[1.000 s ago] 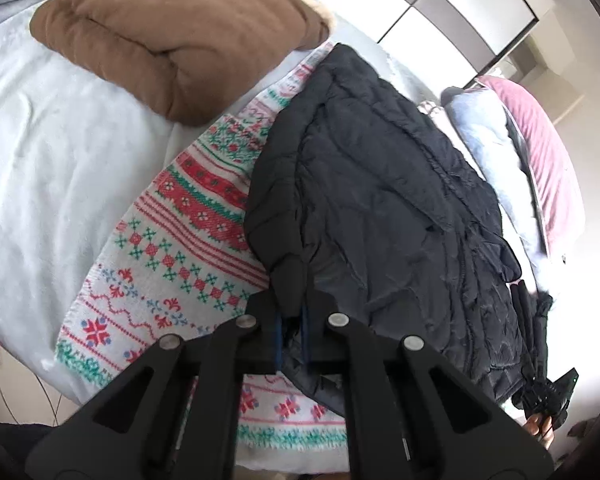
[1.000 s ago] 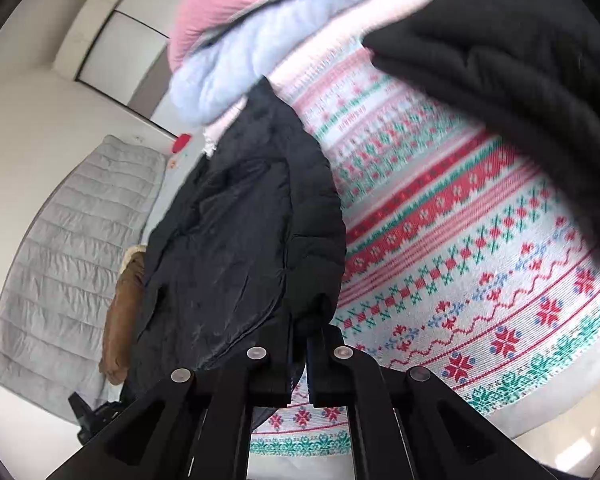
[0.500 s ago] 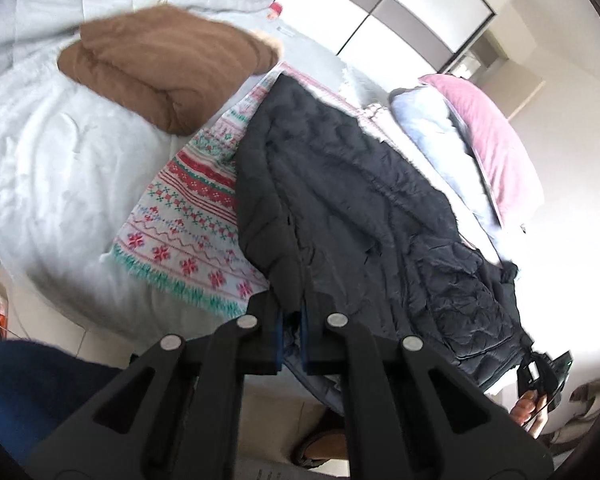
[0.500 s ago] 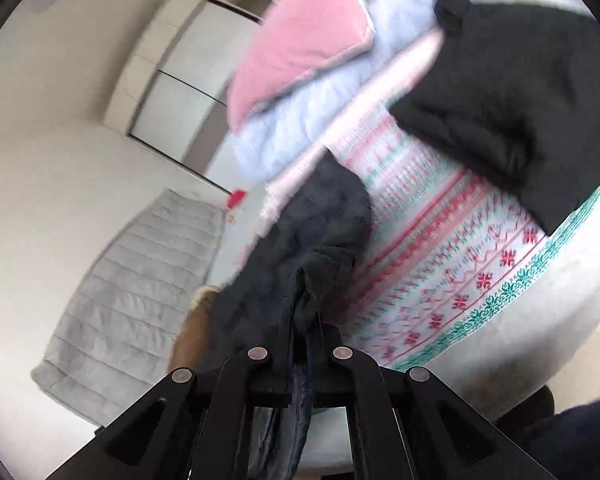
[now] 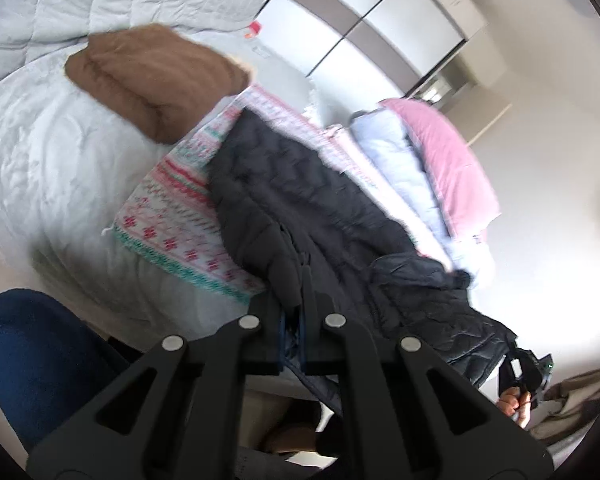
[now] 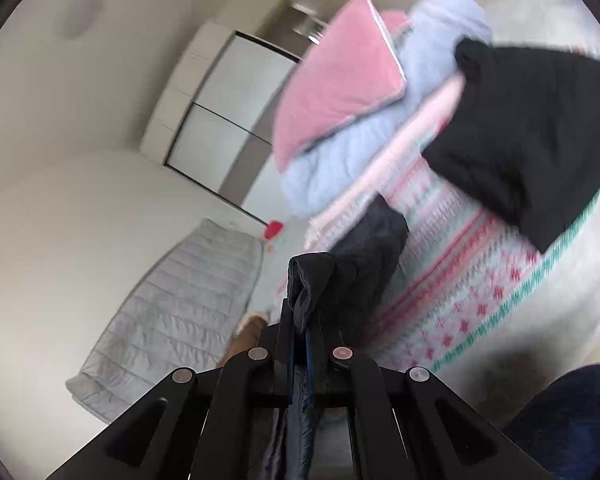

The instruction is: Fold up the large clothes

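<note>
Left gripper: jaws pinched tight on an edge of the black quilted jacket. Right gripper: likewise clamped on a bunched fold of the same jacket, fabric hanging down between the fingers.

Left wrist view: jacket stretches from the jaws across the patterned knit blanket on the bed, its near part hanging off the bed edge. The right gripper shows at lower right, a hand around it, jacket corner held there. A folded brown garment lies further up the bed; pale blue and pink bedding beside the jacket. Blue-clad leg at lower left.

Right wrist view only: a black garment lying on the blanket, and a grey quilt seen lengthwise. Little of the jacket is visible here; picture is blurred.
</note>
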Available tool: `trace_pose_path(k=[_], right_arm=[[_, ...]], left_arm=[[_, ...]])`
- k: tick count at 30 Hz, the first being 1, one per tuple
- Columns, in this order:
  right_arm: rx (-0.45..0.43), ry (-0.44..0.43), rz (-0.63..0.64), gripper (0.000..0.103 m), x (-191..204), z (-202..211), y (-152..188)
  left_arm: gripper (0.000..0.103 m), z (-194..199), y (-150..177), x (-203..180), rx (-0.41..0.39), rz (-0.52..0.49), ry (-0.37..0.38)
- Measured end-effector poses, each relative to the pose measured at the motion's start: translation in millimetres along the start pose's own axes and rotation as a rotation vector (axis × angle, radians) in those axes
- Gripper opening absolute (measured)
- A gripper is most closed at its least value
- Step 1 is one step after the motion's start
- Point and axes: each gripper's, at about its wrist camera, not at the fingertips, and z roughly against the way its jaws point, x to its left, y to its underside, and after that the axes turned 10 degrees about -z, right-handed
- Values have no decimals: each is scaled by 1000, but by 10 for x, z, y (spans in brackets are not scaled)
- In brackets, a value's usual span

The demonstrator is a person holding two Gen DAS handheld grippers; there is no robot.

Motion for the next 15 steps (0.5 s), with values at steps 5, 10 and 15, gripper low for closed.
trace_pose_path(k=[5, 10, 15], right_arm=[[-64, -32, 66, 3, 343, 195, -92], [-28, 12, 23, 3, 240, -204, -200], [-50, -12, -1, 3, 302, -558, -414]], left_arm=[[5, 204, -148, -54, -44, -7, 29], [5, -142, -334, 43, -10, 42, -22], [5, -348, -663, -30, -34, 39, -42]])
